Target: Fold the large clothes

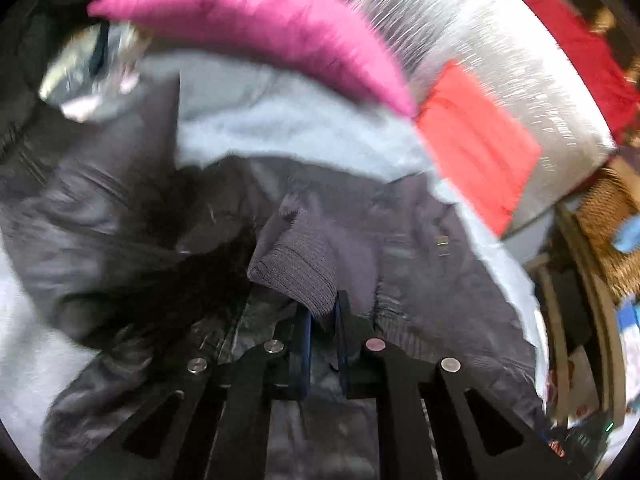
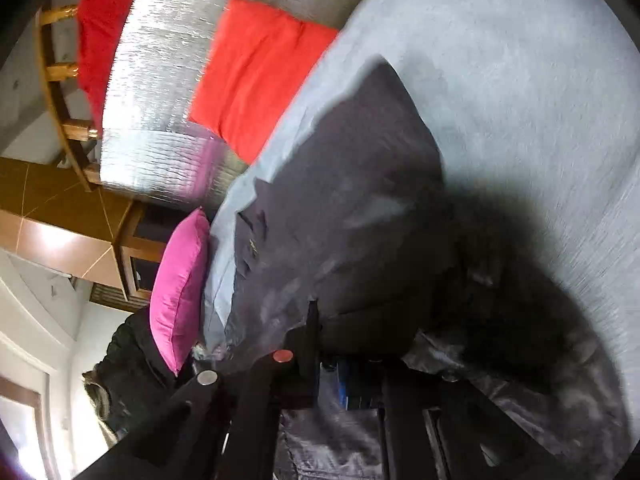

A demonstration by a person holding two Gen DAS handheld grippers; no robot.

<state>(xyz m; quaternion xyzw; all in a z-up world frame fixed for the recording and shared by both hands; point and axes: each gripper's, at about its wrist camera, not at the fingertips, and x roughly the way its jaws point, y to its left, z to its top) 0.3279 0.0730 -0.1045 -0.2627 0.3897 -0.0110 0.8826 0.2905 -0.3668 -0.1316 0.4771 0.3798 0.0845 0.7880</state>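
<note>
One dark grey jacket (image 1: 132, 216) lies spread on one pale blue sheet (image 1: 256, 128), which serves as the landmark here. The jacket covers the middle of the sheet, with bare sheet showing beyond it on several sides. The jacket has one ribbed knit cuff (image 1: 294, 268) in view, and a patch of black fur trim (image 1: 192, 264) lies on the jacket just beside that cuff.

Two grippers are in play, one in each wrist view. The left gripper (image 1: 322, 322) has its two fingers drawn narrow, pinching the lower edge of the ribbed cuff between the blue pads (image 1: 305, 332). The right gripper (image 2: 332, 364) is low over the jacket near the sheet's edge; its fingers stand close together with jacket fabric bunched at them, though blur and shadow hide whether the cloth is truly clamped.

Two loose cushions lie at the far edge of the sheet: one pink cushion (image 1: 256, 28) and one red-orange cushion (image 1: 480, 144). The red-orange one rests on one silvery quilted mat (image 1: 480, 40) that sits just beside the sheet. One deep red cloth (image 2: 104, 28) hangs along the mat's far side, against a wooden frame (image 2: 56, 80).

Beyond the pink cushion, off the sheet, one black coat (image 2: 132, 372) lies heaped, seen in the right wrist view. Brown floor tiles (image 2: 52, 216) show past the mat.
</note>
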